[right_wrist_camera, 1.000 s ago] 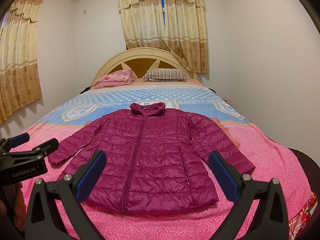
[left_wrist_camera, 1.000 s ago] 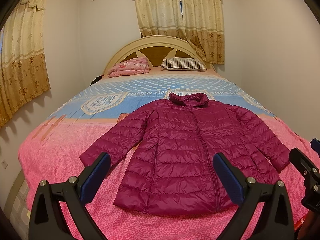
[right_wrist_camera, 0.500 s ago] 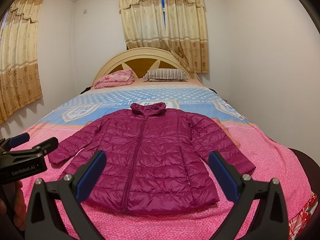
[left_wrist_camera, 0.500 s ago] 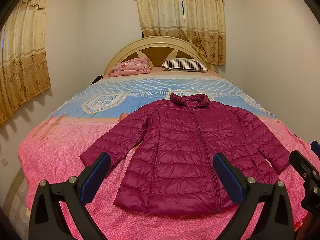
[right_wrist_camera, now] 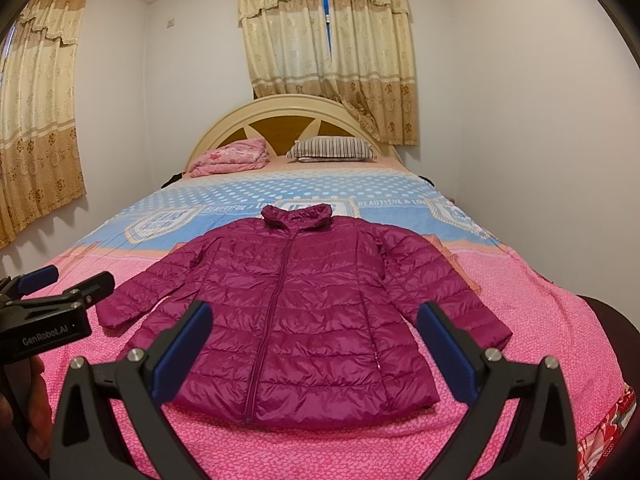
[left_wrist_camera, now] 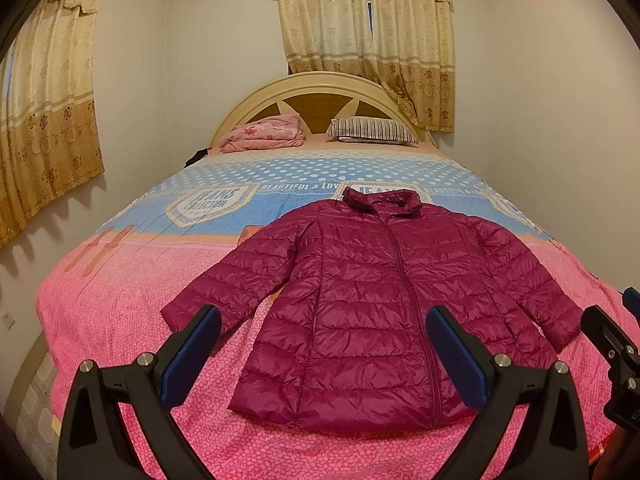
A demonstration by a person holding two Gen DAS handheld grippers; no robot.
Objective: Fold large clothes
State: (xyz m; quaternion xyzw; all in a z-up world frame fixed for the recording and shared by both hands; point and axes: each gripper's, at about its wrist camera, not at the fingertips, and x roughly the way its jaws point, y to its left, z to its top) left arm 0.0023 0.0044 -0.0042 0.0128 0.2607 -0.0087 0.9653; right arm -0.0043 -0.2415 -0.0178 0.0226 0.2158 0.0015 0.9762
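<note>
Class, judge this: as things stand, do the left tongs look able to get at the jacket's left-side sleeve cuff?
Probably yes. The left tongs are open, and nothing lies between them and the jacket sleeve cuff spread flat on the bed.

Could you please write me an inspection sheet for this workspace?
Surface: bed, pink and blue cover, fairly smooth.
Job's things: jacket flat, zipped, sleeves spread, unfolded.
Clutter: pink bedding and striped pillow by the headboard, apart from the jacket.
Grippers: left hand-held gripper and right hand-held gripper open, holding nothing, at the foot of the bed.
Cables: nothing seen.
Surroundings: white walls, curtains drawn.
</note>
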